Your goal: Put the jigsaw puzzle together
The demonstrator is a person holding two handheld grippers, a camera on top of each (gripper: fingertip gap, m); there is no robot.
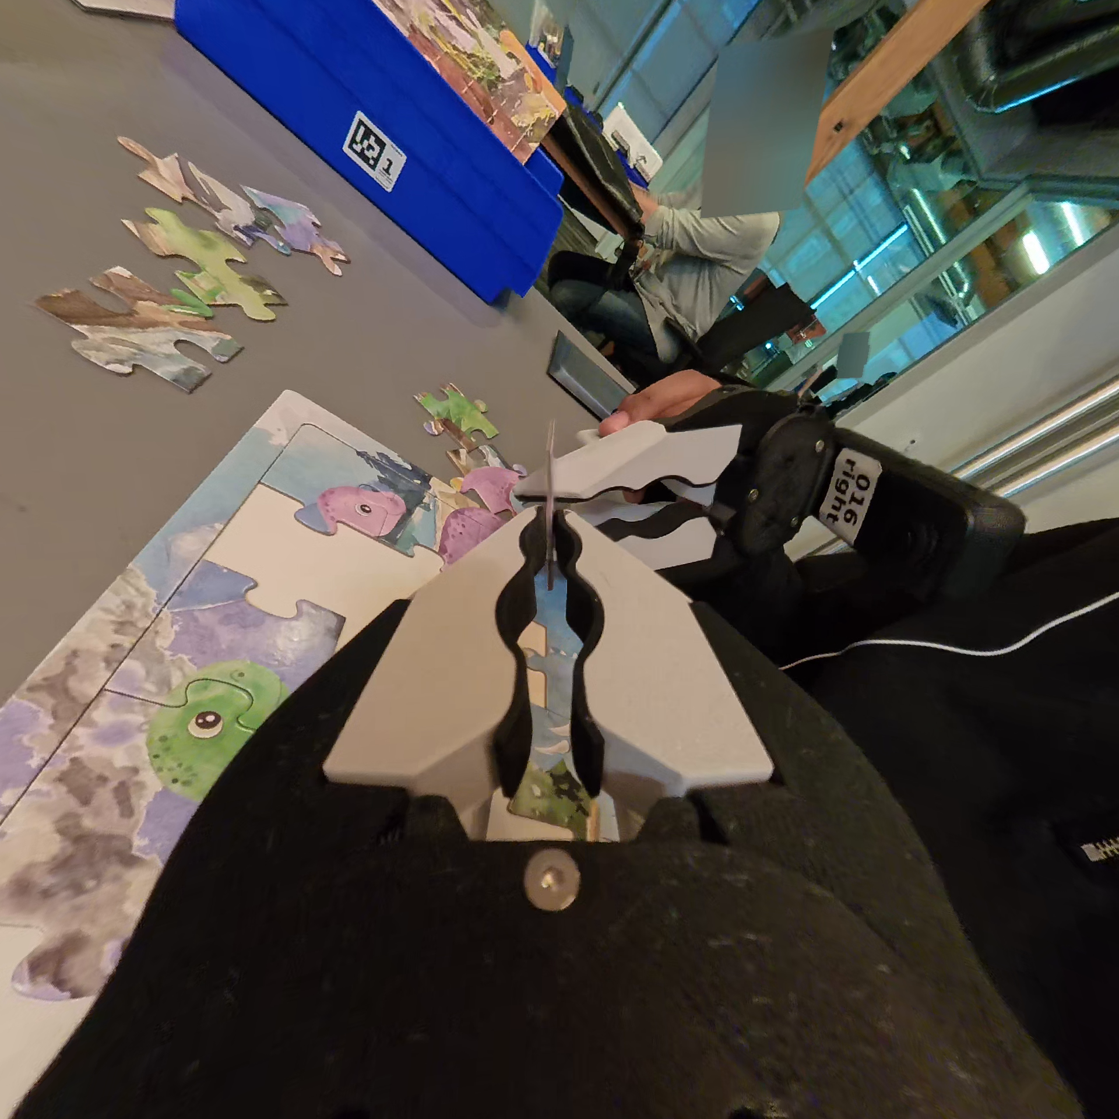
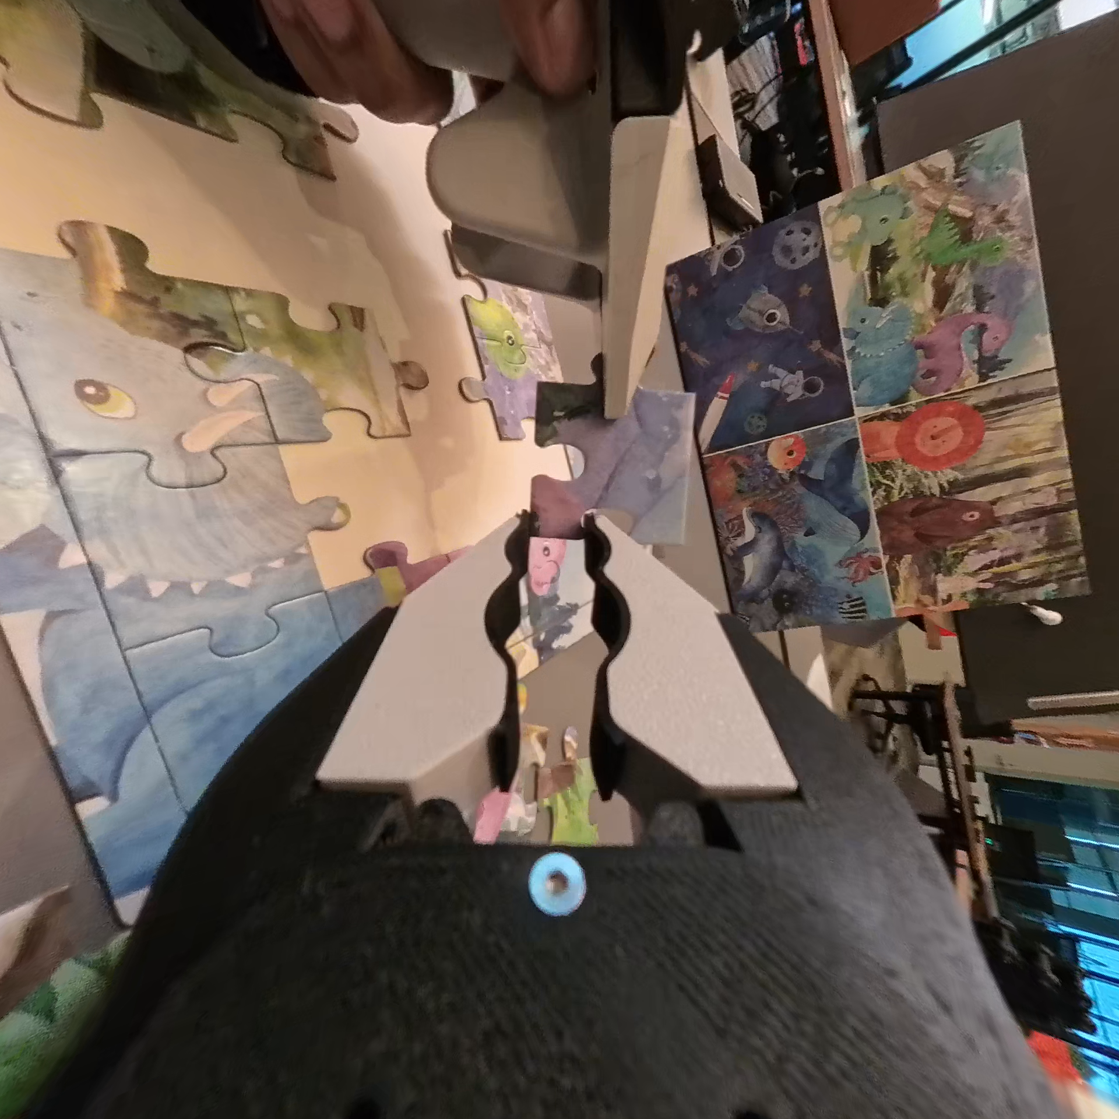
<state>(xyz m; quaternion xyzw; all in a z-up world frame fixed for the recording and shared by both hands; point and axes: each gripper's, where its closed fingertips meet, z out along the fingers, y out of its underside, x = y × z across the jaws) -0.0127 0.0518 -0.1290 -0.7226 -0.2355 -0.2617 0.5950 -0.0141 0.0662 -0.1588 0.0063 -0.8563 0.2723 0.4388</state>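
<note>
Both tools pinch one puzzle piece (image 2: 630,466) between them, held in the air above the tray (image 1: 284,412). The left tool (image 1: 550,521) is closed on the piece's edge, seen edge-on as a thin sliver at its tips. The right tool (image 2: 557,524) is closed on the purple tab of the same piece. Below lies the partly filled tray on the bench (image 1: 375,339), loose pieces (image 1: 181,272) well apart beside a blue bin (image 1: 387,139).

Two grippers: left gripper (image 1: 550,545), right gripper (image 2: 556,522). One blue bin (image 1: 387,151) at twelve o'clock. One puzzle tray (image 1: 200,599).
</note>
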